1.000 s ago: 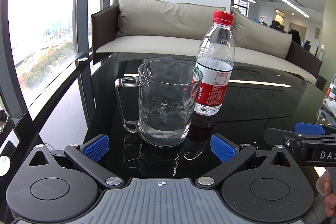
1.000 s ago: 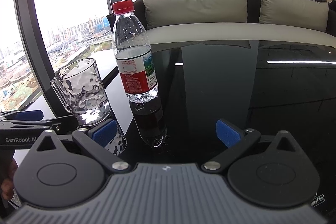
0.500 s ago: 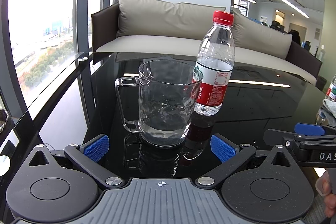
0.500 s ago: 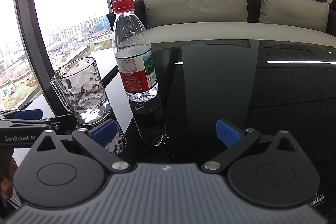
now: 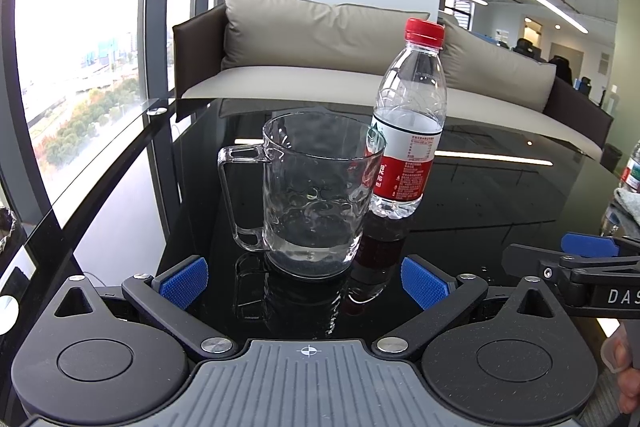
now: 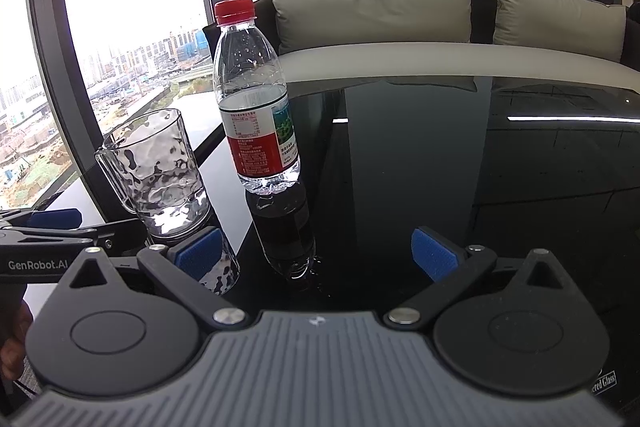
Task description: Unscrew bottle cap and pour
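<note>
Glossy black glass table, reflective, carrying everything. Left to right from the left wrist camera: clear dimpled glass mug, handle turned left, standing just ahead of the left gripper and roughly centred between its fingers. A little water sits in its bottom. Left gripper's blue pads are spread wide apart, holding nothing, low over the table.

Water bottle next, upright, just beyond and right of the mug, seen partly through the mug's rim; whether they touch cannot be told. Red cap on the neck. Red-and-white label; water level near the label's top.

Far right of that view, the right gripper pokes in side-on, a hand behind it.

From the right wrist camera: mug ahead of the left finger, bottle ahead and left of centre between the fingers. Right gripper spread wide, blue pads empty, touching nothing. Beige sofa behind the table.
</note>
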### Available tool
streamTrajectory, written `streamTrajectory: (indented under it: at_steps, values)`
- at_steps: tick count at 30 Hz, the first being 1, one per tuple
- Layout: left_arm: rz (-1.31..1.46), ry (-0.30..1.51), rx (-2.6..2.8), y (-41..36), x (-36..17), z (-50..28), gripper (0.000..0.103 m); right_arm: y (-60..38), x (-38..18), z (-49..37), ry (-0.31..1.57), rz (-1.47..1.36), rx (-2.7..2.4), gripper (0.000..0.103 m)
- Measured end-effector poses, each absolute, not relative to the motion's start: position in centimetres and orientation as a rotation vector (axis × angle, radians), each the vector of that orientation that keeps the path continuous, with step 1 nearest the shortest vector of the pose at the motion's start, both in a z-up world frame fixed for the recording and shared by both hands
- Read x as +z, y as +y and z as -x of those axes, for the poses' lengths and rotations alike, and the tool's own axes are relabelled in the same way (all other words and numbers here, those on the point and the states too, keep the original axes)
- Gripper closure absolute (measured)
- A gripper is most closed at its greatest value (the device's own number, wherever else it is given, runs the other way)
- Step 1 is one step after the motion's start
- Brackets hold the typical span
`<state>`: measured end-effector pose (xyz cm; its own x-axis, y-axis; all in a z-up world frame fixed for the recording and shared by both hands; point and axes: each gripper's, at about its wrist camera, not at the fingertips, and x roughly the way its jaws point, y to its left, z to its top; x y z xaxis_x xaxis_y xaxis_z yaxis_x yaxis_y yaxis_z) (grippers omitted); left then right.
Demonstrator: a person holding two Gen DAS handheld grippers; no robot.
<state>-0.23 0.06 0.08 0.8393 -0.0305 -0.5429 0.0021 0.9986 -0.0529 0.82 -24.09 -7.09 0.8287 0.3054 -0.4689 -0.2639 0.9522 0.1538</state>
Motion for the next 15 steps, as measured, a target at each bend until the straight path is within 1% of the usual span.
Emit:
streamTrajectory:
  at_steps: [15]
  values:
    - [0.051,0.57,-0.023,-0.26,0.03,0.49,0.001,-24.23,-7.17,-0.88,0.521,-0.085,0.3,0.0]
